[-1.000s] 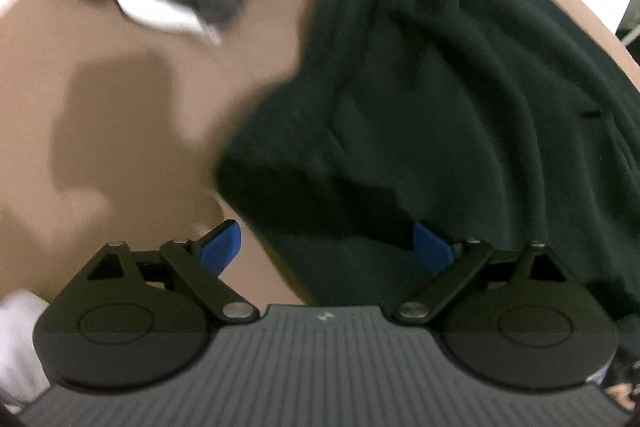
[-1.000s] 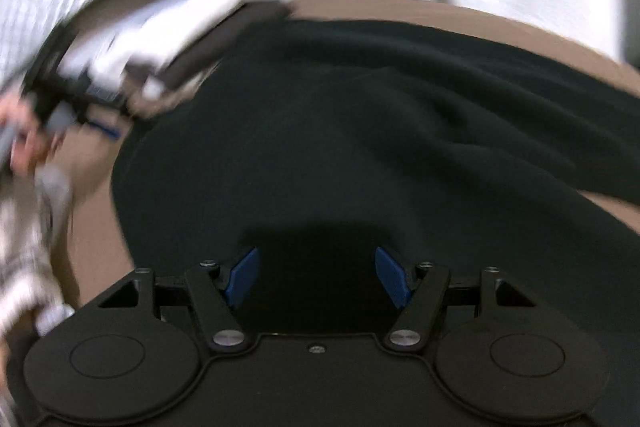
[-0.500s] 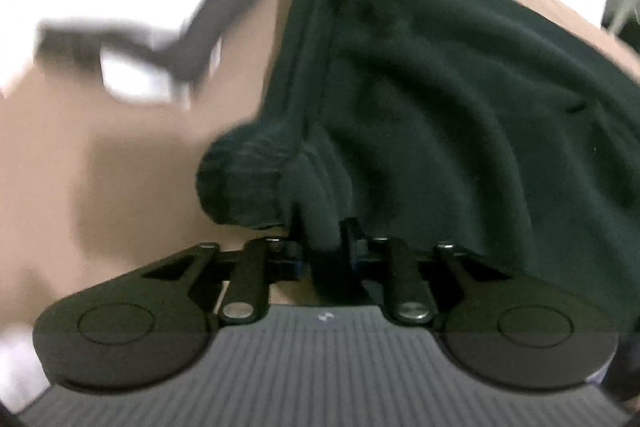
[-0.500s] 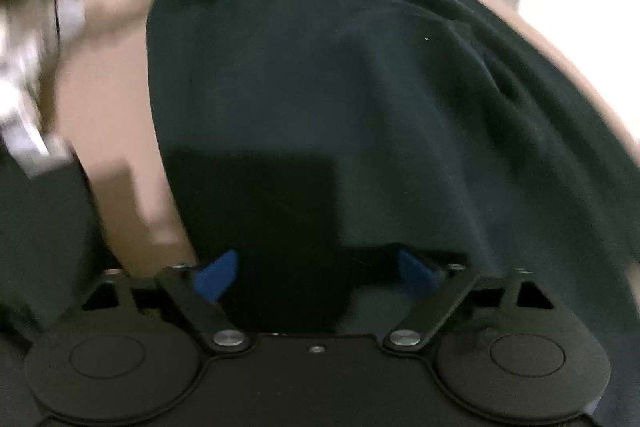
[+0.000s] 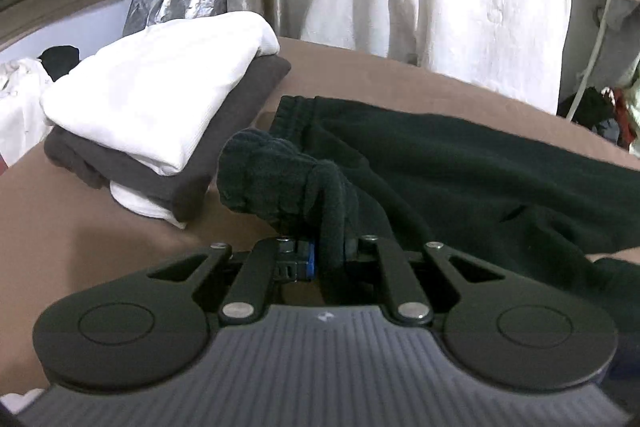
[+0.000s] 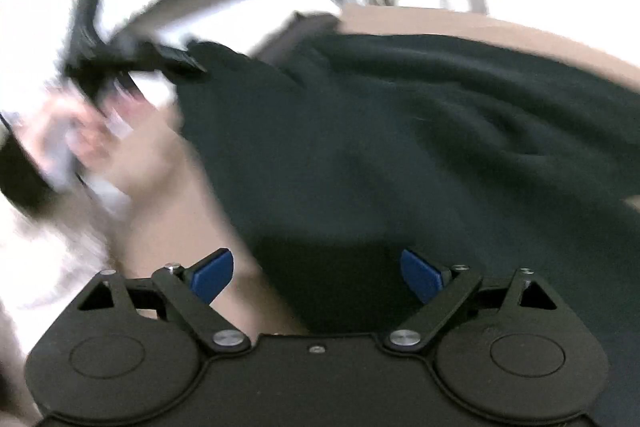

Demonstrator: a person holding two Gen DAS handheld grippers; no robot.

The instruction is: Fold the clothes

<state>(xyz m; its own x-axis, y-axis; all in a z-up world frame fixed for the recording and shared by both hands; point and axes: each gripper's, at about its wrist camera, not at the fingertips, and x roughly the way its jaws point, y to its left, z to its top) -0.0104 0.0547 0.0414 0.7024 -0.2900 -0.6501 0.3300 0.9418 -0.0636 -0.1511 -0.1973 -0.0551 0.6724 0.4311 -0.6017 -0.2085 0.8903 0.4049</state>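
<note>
Two grippers work a dark green garment spread across the brown bed. Left gripper pinches a bunched fold of it, just right of a folded stack of white and grey clothes. Right gripper hovers with jaws wide apart over the garment's edge, gripping nothing.

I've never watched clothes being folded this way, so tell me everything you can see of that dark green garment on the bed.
The dark green garment looks like soft, thick fleece, rumpled into long folds. It lies spread across the brown bed cover, beside a folded stack of white and grey clothes. A ribbed, gathered band shows at its far edge. The left claw is shut on a bunched corner, lifting it. The right claw is open above the cloth.
</note>
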